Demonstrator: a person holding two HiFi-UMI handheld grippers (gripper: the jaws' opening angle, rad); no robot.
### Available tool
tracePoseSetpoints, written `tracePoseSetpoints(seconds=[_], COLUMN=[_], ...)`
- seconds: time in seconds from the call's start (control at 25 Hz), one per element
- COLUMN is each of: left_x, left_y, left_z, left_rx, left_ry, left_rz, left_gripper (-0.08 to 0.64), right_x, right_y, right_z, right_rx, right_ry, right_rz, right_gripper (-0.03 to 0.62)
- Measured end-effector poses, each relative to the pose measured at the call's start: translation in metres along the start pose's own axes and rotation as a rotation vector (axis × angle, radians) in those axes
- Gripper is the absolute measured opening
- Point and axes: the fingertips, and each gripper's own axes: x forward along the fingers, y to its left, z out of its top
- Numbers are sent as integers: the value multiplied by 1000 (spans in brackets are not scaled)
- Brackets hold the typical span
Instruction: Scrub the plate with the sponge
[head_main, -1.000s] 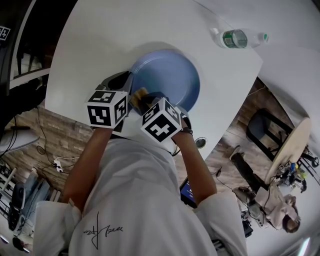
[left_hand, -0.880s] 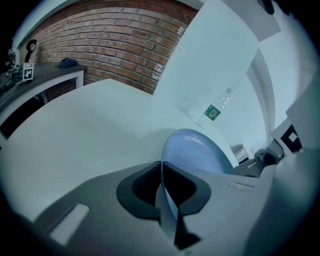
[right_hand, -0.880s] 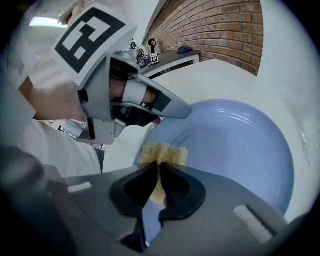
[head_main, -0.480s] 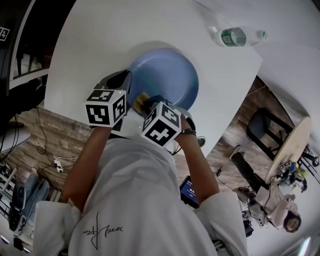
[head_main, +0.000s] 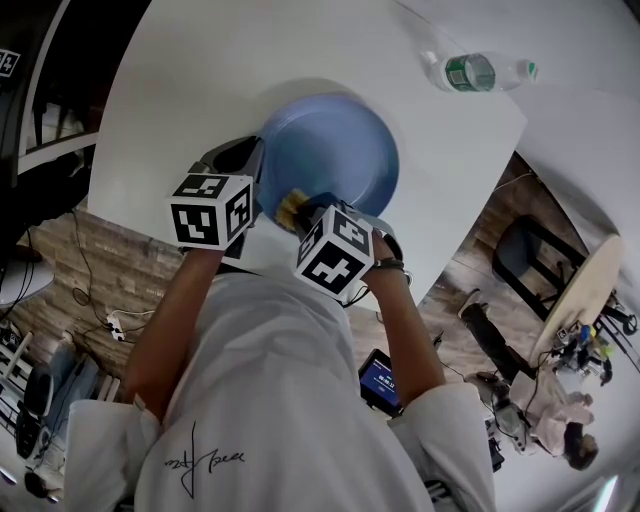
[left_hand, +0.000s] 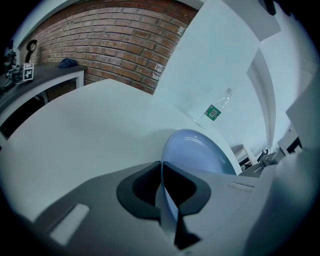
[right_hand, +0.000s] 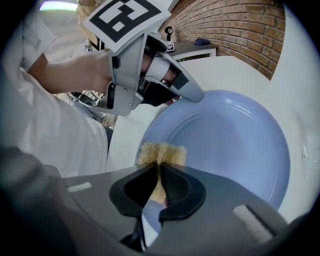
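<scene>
One sponge (right_hand: 162, 151) pinched in right hand-held gripper (right_hand: 159, 172), pressed on plate (right_hand: 235, 145)

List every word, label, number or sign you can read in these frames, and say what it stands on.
No text here reads clearly.
bottle: green label, print too small to read.
shirt: dark handwritten scrawl, not legible.
screen: blue display, too small to read.
Cubes on the left tongs and right tongs: black-and-white square patterns, no words.
tag on the dark shelf: square pattern only.
</scene>
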Motion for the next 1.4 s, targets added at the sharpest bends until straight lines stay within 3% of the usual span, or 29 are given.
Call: tracePoseSetpoints(seconds=[1.4], left_x=[0], left_y=[-1], left_z=[-1], left_rx=[15], left_ry=[11], left_rz=[9], left_gripper=[26], right_x=[-13], right_y=[-14], right_z=[-35], right_rx=[17], right_ry=[34], right_rz=[-33], right_gripper=[31])
